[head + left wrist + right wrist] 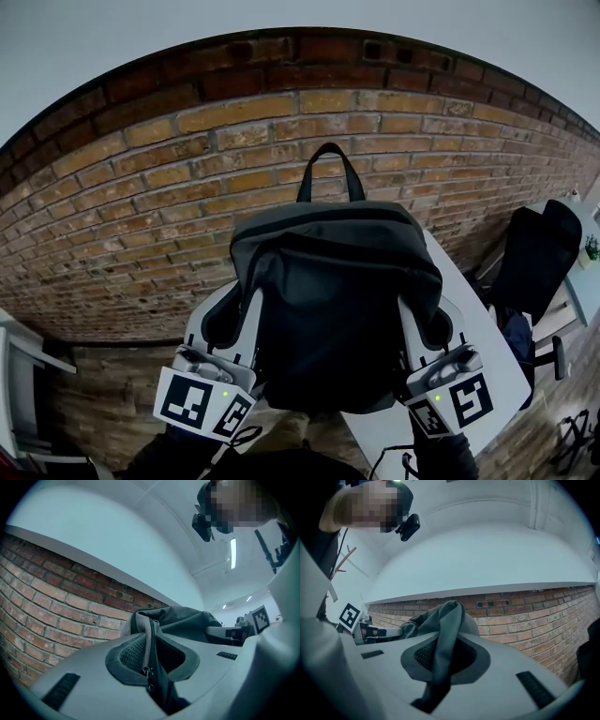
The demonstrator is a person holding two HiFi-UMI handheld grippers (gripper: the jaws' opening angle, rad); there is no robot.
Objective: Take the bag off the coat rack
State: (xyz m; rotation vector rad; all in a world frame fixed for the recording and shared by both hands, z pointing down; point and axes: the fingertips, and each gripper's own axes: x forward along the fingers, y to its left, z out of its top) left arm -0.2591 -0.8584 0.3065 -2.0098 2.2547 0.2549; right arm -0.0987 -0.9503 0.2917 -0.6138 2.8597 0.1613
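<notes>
A black backpack hangs in the air in front of the brick wall, its top carry loop standing upright and free of any hook. My left gripper is shut on the bag's left side, and in the left gripper view a zippered fold of fabric is pinched between the pads of that gripper. My right gripper is shut on the bag's right side, where a grey fold runs through its jaws. The bag's lower part sits between the two marker cubes.
A white table lies under and right of the bag. A dark chair or garment stands at the far right. Wooden pegs of a coat rack show behind me in the right gripper view.
</notes>
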